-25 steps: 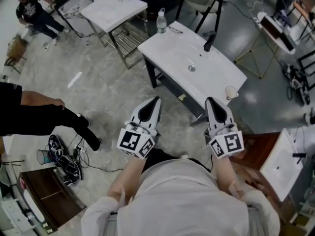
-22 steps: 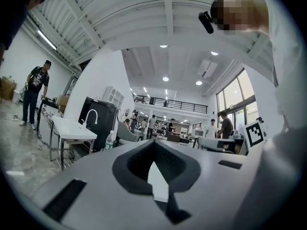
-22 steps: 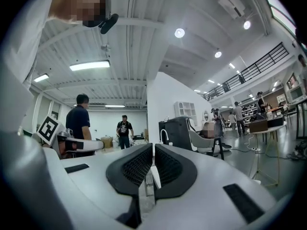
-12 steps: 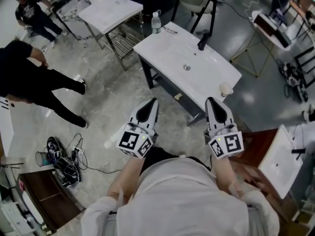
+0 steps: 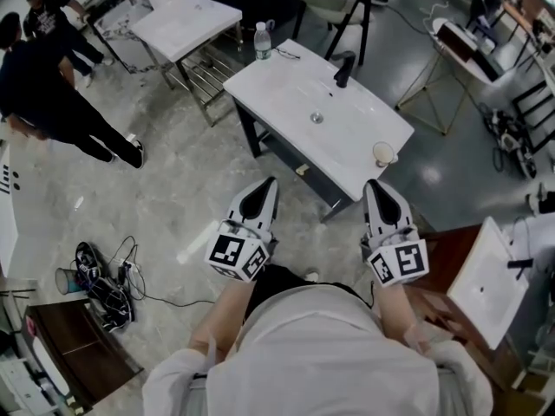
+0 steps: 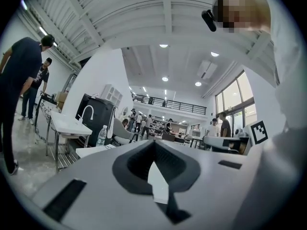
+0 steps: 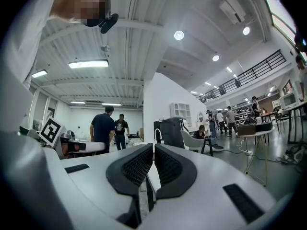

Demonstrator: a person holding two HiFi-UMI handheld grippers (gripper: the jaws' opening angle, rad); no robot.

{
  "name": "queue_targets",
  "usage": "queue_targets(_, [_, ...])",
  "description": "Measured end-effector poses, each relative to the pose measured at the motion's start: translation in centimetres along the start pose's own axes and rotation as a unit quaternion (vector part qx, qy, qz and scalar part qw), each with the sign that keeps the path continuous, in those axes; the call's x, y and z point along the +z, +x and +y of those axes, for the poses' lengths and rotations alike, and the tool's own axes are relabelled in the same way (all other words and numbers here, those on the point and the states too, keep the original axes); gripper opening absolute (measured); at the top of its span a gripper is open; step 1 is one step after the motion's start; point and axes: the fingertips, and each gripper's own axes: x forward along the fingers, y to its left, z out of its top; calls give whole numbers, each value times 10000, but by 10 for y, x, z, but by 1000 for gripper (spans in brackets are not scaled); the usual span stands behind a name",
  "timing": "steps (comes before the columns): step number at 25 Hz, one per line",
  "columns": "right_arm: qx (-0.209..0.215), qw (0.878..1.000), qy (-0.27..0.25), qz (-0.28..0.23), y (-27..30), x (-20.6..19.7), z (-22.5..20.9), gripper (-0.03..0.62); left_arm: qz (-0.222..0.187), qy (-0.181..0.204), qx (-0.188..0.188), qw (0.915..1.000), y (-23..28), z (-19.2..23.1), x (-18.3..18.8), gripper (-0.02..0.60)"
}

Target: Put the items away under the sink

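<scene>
Clear water bottle [image 5: 262,42] stands upright on the far-left corner of the white sink table [image 5: 282,89] (cup [image 5: 382,153] at its right end), which runs diagonally ahead of me. My left tongs [image 5: 270,182] and right tongs [image 5: 375,185] are both clenched, empty.

The sink table [image 5: 282,85] stands ahead of the left gripper [image 5: 269,182] and right gripper [image 5: 375,183], which sit side by side. On its top:
- faucet [image 5: 344,68] at the far edge
- bottle [image 5: 262,40] at the far-left corner
- cup [image 5: 382,153] at the near-right corner

A second table [image 5: 186,20] stands behind it, to the left. A cable bundle [image 5: 100,280] lies on the floor [image 5: 173,189], near left.
</scene>
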Motion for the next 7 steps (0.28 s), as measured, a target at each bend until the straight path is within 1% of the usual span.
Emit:
queue_targets(3, [-83, 10000, 53, 8, -6, -4, -5, 40, 41, -9, -20, 10000, -1, -7, -5, 3])
queue_targets(7, [-136, 9998, 136, -8, -6, -8, -4, 40, 164, -27, 4, 9999, -6, -6, -12, 3])
